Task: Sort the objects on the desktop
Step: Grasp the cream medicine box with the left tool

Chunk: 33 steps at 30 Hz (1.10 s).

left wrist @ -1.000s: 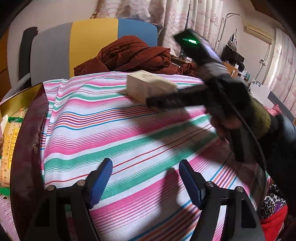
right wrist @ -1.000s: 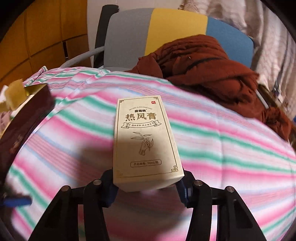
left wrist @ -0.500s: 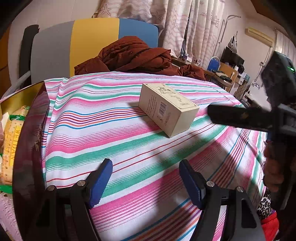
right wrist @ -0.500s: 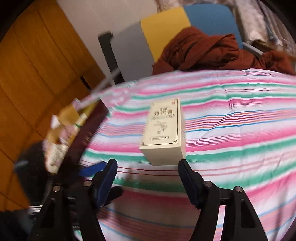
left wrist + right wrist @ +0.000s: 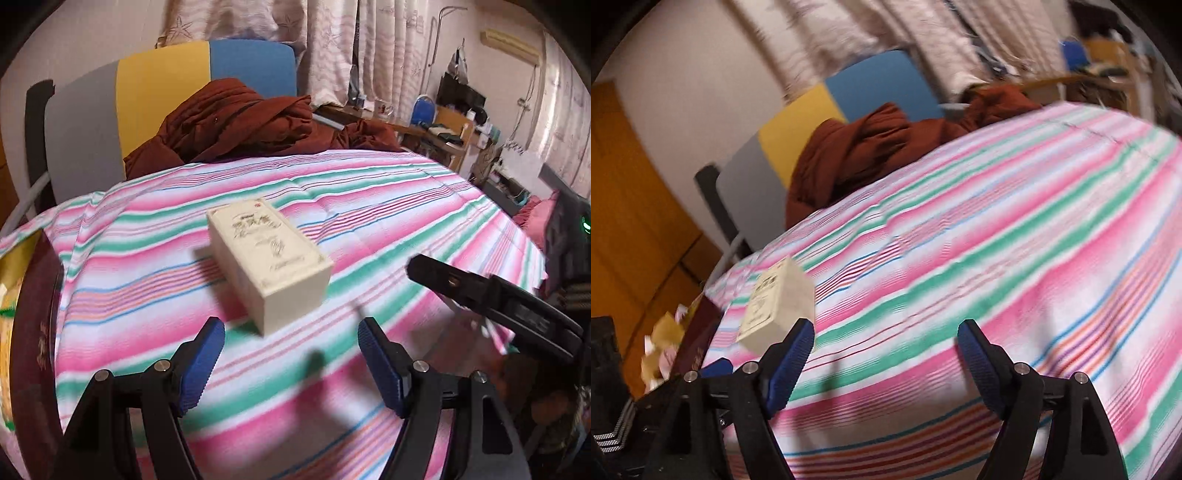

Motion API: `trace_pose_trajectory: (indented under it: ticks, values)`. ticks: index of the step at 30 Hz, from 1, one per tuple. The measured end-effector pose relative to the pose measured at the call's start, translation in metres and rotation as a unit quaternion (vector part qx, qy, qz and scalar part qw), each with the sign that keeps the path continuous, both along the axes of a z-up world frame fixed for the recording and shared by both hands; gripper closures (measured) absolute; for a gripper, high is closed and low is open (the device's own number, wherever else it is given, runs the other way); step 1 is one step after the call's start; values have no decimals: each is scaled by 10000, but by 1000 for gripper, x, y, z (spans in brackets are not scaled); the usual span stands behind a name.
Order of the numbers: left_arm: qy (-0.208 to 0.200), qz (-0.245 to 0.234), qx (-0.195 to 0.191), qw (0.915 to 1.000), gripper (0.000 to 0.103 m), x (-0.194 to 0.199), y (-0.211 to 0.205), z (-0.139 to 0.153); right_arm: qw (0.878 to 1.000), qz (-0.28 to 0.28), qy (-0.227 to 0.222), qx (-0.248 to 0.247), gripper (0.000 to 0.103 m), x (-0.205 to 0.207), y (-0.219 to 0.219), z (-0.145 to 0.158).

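At the left edge of the bench (image 5: 369,192), a dark maroon tray (image 5: 35,332) is seen, with yellow and green packets (image 5: 7,325) lying inside it; its rim rests on the striped cloth (image 5: 369,236) that covers the bench. In the right wrist view the same tray (image 5: 698,332) shows at the lower left, blurred, with crumpled packets (image 5: 661,347) beside it.

Toward the middle of the bench, nearer its left side than its right, a cream carton (image 5: 269,266) is laid flat on the cloth, printed face up, one short end turned toward the near edge. It is touched by nothing. In the right wrist view the carton (image 5: 775,306) sits just beyond and left of that gripper's left finger.

The left gripper (image 5: 291,362) is held above the near part of the cloth with its jaws wide apart; the carton lies just ahead of the blue pads (image 5: 201,365), outside the gap, and nothing is between them.

Behind the far edge, a rust-brown garment (image 5: 236,122) is heaped on a chair (image 5: 162,92) with grey, yellow and blue panels.

Over the right part of the bench, the right gripper (image 5: 886,365) is seen with its jaws opening and nothing between them, only striped cloth showing in the gap. From the left wrist view, one black finger of it (image 5: 480,291) is seen reaching in from the right edge.
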<state>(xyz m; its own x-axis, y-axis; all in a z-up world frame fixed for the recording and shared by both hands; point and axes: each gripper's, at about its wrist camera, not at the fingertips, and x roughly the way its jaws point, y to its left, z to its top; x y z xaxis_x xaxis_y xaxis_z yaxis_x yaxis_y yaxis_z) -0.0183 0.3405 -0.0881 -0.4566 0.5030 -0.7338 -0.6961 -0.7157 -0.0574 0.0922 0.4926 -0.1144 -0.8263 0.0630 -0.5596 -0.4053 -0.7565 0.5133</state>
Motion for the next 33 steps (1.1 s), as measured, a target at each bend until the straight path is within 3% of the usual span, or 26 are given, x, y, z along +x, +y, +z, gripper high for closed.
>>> trace_pose_trajectory:
  ticks: [3, 11, 13, 15, 25, 33]
  values:
    - [70, 214, -152, 9996, 26, -7, 14, -3, 9996, 29, 191, -207, 18, 4, 7, -4]
    - [20, 463, -221, 9987, 26, -27, 26, -11, 9991, 221, 313, -163, 10, 5, 6, -2]
    - [-48, 429, -211, 9988, 31, -32, 25, -12, 9991, 222, 312, -154, 10, 4, 6, -2]
    - [-68, 402, -194, 9990, 42, -33, 22, -13, 9992, 220, 290, -131, 10, 4, 5, -3]
    - [-261, 167, 142, 9994, 45, -28, -23, -8, 9995, 228, 198, -53, 10, 4, 3, -5]
    - [-59, -152, 104, 9998, 48, 14, -74, -10, 9996, 265, 70, 25, 9, 0, 1, -4]
